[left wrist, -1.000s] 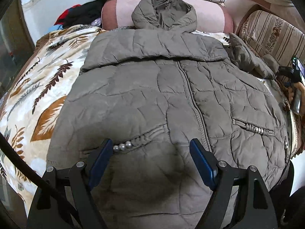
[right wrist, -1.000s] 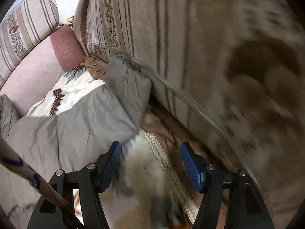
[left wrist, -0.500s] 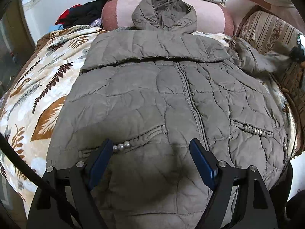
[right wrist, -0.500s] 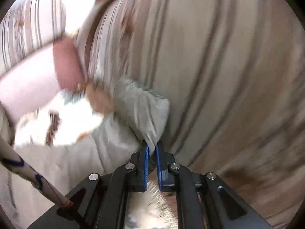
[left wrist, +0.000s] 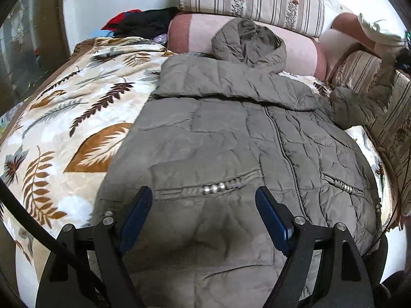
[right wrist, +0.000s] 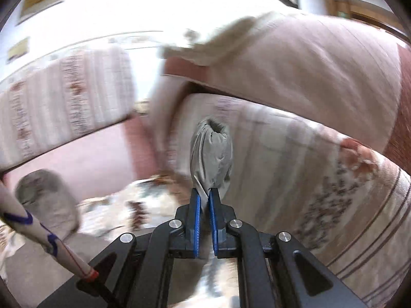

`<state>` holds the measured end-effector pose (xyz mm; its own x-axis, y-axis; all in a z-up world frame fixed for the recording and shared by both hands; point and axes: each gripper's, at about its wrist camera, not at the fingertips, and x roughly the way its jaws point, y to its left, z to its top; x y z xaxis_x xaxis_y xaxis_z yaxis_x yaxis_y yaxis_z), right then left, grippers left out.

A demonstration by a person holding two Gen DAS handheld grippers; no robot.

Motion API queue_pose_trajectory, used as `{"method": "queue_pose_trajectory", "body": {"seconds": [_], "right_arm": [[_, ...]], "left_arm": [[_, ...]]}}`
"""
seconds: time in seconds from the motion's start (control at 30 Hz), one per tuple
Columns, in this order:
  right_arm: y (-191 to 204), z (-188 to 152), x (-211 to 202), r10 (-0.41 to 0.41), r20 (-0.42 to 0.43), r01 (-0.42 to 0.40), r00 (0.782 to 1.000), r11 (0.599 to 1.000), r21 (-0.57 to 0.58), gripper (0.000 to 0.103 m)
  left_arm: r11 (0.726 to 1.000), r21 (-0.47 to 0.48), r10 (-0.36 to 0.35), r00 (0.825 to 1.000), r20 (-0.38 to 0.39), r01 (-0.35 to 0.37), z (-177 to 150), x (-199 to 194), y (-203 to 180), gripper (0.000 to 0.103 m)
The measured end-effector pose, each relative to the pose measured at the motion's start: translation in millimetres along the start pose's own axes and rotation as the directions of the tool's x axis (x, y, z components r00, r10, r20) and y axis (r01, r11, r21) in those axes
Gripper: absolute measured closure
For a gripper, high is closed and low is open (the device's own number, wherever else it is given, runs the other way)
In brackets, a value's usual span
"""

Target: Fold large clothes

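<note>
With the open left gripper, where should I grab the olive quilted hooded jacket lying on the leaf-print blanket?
Probably the bottom hem of the olive quilted jacket, just under the open left gripper. Come from the near side, low and level, since the hem is the closest free edge. The right gripper already pinches the cuff of the jacket's sleeve, lifted off the leaf-print blanket.

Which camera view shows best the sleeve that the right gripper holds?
The right wrist view: the sleeve stands sharp above the shut right gripper. The left wrist view shows it small, lifted at the jacket's far edge.
</note>
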<state>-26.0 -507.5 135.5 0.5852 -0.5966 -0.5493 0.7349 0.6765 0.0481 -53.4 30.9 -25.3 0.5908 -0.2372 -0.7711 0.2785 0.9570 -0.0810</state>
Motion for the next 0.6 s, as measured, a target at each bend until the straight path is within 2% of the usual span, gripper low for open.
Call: {"method": "queue_pose_trajectory", "body": {"seconds": [0.13,0.2,0.3,0.43,0.5,0.6], "right_arm": [[66.6,-12.8,-11.5,0.168,-0.047,-0.169,0.985,0.985,-0.023,0.096],[100.2,-25.8,-13.6,0.272,-0.101,-0.274,0.957,0.962,-0.004,0.096],[143.4,-44.3,-9.9,0.378,-0.169,-0.381,0.910,0.925,0.014,0.096],[211.4,-81.0,-5.6,0.502,-0.273,-0.515,0.820,0.857,0.029,0.096],[245.3,-101.4,-4.8,0.565,-0.327,-0.587,0.757,0.808,0.038,0.096],[298.5,-132.5,-7.5,0.620,-0.401,-0.670,0.675,0.742,0.019,0.096]], "left_arm": [[1.000,-0.019,0.005,1.000,0.016,-0.005,-4.3,-3.4,10.2,0.022],[1.000,-0.021,0.023,0.999,0.028,-0.022,-5.6,-3.9,14.1,0.022],[0.998,-0.020,0.059,0.997,0.056,-0.058,-7.7,-4.7,21.5,0.022],[0.996,-0.022,0.083,0.994,0.067,-0.082,-11.6,-1.2,32.1,0.022],[0.996,-0.027,0.087,0.994,0.064,-0.085,-13.4,2.3,37.9,0.022],[0.996,-0.052,0.079,0.996,0.043,-0.076,-15.7,11.2,49.6,0.022]]}}
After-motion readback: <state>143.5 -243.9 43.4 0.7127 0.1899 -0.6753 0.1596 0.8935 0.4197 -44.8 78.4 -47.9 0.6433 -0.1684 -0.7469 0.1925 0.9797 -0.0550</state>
